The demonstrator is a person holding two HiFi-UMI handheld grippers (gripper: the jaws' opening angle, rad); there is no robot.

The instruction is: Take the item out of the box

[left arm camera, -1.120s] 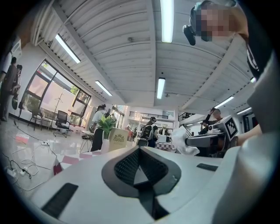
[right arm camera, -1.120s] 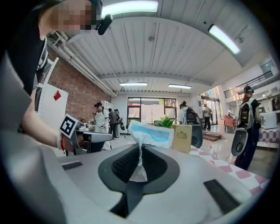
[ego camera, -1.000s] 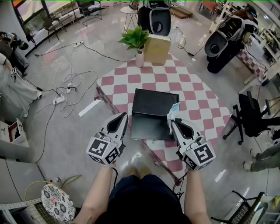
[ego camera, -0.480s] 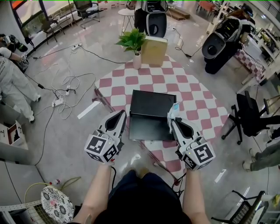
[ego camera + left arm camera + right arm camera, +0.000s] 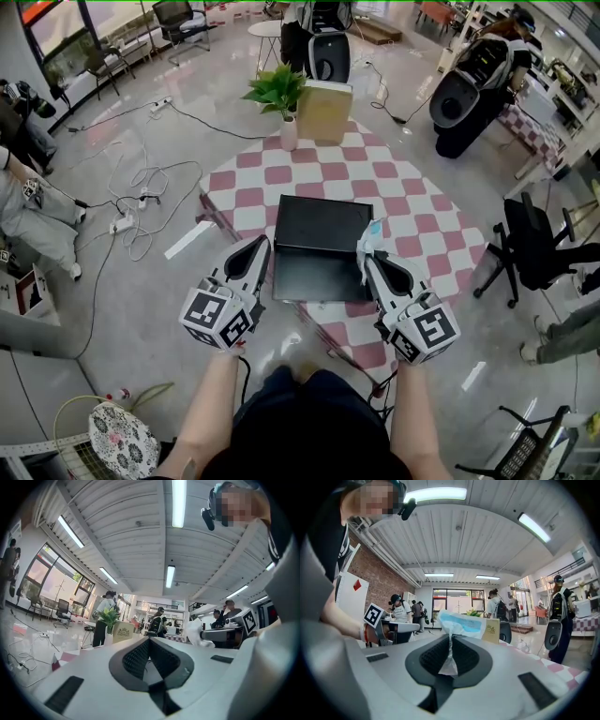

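Right gripper (image 5: 367,259) pinches a white-and-blue soft plastic packet (image 5: 460,623) above the open black rectangular box's (image 5: 319,234) right edge; left gripper (image 5: 150,641), pressed together and empty, hangs just left of the box

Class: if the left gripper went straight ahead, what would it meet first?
Probably the tan box beside the plant, though the left gripper might pass just right of it; depth is unclear.
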